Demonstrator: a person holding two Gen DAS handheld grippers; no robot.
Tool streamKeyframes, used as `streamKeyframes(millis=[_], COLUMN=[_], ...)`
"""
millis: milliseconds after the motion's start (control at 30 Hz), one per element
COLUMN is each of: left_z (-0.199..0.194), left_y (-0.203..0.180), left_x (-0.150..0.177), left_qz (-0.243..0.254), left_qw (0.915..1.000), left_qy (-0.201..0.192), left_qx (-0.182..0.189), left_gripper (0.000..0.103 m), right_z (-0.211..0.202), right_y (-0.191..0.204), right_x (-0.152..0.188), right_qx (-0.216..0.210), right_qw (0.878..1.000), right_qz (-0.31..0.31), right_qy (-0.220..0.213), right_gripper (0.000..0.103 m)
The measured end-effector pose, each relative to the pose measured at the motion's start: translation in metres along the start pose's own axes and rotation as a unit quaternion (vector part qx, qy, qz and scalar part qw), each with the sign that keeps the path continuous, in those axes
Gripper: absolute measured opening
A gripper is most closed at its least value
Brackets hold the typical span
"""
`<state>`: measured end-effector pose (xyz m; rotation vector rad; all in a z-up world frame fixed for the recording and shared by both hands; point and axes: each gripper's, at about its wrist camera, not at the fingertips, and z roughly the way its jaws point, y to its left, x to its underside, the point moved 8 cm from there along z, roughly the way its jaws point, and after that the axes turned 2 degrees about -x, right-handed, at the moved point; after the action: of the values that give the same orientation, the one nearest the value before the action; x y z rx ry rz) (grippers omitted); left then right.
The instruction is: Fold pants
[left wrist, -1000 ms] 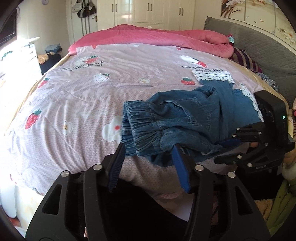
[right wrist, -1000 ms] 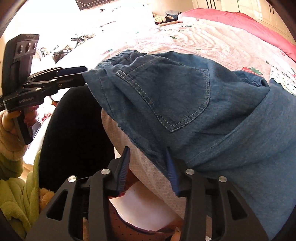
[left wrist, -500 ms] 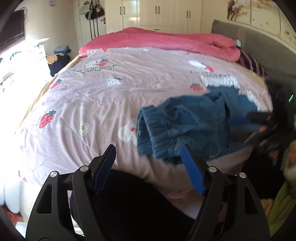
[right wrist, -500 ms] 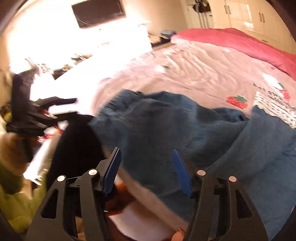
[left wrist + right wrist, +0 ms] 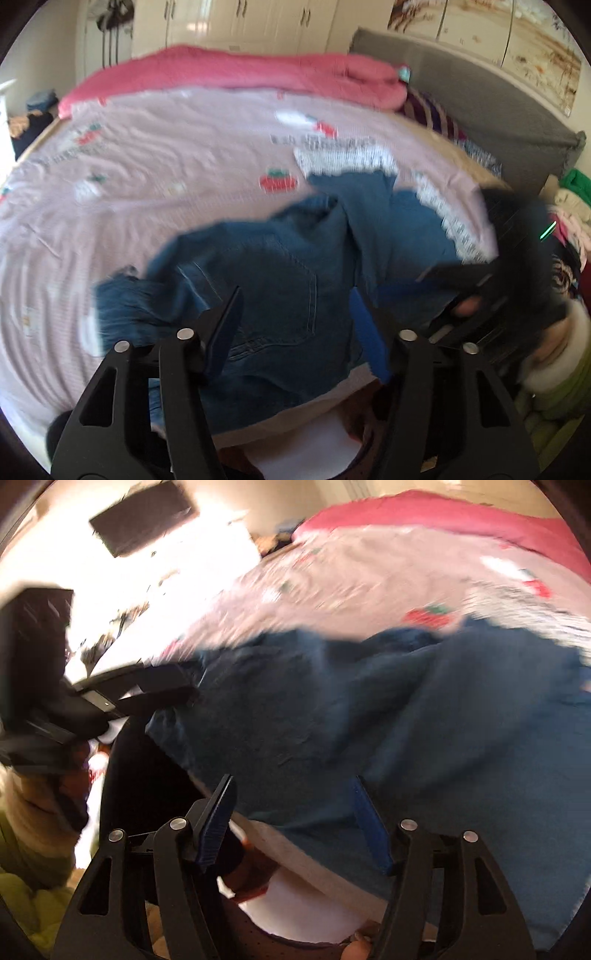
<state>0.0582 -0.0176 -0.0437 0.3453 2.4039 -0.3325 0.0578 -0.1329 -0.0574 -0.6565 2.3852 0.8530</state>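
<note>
looking along the left gripper (image 5: 295, 321), its fingers are seen spread wide with nothing clamped between them. the pants (image 5: 280, 280) lie bunched just ahead of and between the fingertips, on the near edge of the bed cover (image 5: 147, 177), with a back pocket facing up and a gathered band out past the left finger. the right gripper (image 5: 458, 277) is seen off beyond the right finger, at the cloth's far side; whether it touches the cloth is lost in blur.

from the right wrist view, the right gripper's fingers are likewise held apart and empty, with the pants spread ahead of and past the right finger. the left gripper (image 5: 162, 686) is seen beyond the left finger, at the cloth's edge.

the denim is judged soft and limp but fairly heavy, so it should drape rather than slide; the stitched band and seams are judged the firmest places to be pinched. both views are smeared by motion, the legs' ends are cut off or buried, and the lay of the layers cannot be made out.
</note>
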Motion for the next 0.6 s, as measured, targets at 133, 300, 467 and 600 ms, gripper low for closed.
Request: streamKeyframes(millis=[133,300,467,600], left_z=[0.028,0.06,0.02,-0.013], left_y=[0.001,0.013,0.004,-0.016], left_x=[0.014,0.036,0.022,-0.004], left_qz=[0.014,0.011,0.009,0.022], left_qw=[0.9994,0.9979,0.9994,0.9991], left_qy=[0.027,0.05,0.013,-0.037], left_qx=[-0.016,-0.04,-0.031,0.005], left_gripper=[0.042,0.042,0.044,0.058], right_z=[-0.037,-0.049,-0.039,-0.028], right_y=[-0.033,-0.067,-0.081,-0.093], right_x=[-0.014,-0.029,-0.057,-0.099], right_qx=[0.041,0.092,0.128,0.159], right_qw=[0.998,0.993,0.99,0.986], right_qz=[0.028,0.042,0.017,-0.014], right_qy=[-0.046,-0.062,-0.058,-0.051], right_gripper=[0.071,0.077,0.082,0.085])
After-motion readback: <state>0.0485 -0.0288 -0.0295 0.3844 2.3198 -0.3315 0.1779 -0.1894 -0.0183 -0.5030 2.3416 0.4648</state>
